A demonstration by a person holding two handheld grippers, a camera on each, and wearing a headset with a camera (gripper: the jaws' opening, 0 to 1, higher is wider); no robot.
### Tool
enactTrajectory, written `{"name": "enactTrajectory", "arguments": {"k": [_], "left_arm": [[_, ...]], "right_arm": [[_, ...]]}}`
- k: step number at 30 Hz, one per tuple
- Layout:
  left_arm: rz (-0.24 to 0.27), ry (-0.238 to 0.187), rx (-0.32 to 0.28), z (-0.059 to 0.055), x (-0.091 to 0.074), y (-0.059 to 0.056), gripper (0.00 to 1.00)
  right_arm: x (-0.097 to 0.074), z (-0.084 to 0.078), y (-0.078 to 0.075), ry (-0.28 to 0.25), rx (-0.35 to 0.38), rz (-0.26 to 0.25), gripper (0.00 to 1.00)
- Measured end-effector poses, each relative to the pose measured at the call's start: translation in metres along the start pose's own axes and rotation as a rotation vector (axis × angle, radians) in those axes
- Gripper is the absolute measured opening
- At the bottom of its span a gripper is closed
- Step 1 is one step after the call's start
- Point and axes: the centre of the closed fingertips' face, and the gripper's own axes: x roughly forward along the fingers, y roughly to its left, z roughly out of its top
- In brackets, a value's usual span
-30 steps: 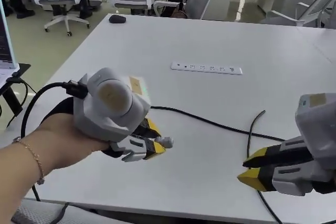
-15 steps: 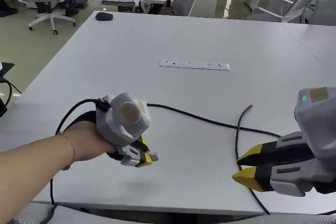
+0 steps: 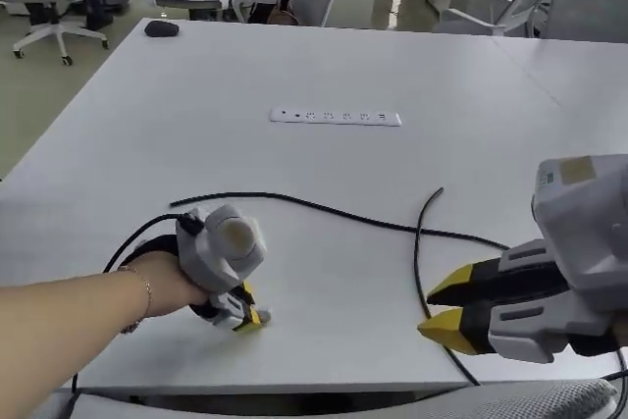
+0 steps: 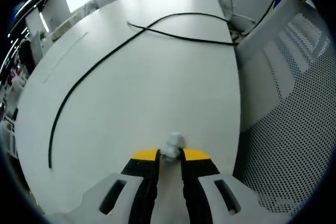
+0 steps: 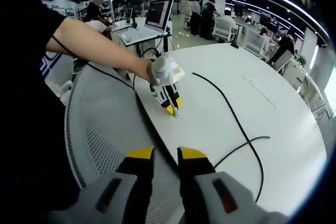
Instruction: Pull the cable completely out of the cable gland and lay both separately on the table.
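A small pale grey cable gland (image 4: pixel 172 145) sits between the yellow tips of my left gripper (image 4: pixel 170 155), which is shut on it low over the white table (image 3: pixel 294 66). In the head view the left gripper (image 3: pixel 245 317) is down near the table's front edge. The black cable (image 3: pixel 324 208) lies loose on the table, apart from the gland, and a second stretch curves toward the front edge (image 3: pixel 420 262). My right gripper (image 3: pixel 439 305) hovers at the lower right beside that stretch, jaws a little apart with nothing between them.
A white power strip (image 3: pixel 336 117) lies mid-table and a dark mouse (image 3: pixel 162 28) at the far left corner. Office chairs stand behind the table. A mesh chair back (image 5: pixel 105 145) is close under the right gripper. A laptop (image 5: pixel 159 14) stands on a side stand.
My left gripper has come down from above the table to its surface near the front edge, still holding the gland. The right gripper has barely moved. The head camera has shifted.
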Motion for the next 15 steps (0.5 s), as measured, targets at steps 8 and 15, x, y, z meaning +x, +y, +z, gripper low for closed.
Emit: {"name": "enactTrajectory", "arguments": {"k": [8, 15], "left_arm": [[0.013, -0.040, -0.052, 0.007, -0.005, 0.010, 0.23], [-0.017, -0.066, -0.045, 0.018, -0.032, 0.000, 0.29]], "right_arm": [[-0.005, -0.001, -0.003, 0.011, 0.000, -0.016, 0.18], [0.002, 0.002, -0.004, 0.020, -0.007, -0.003, 0.19]]}}
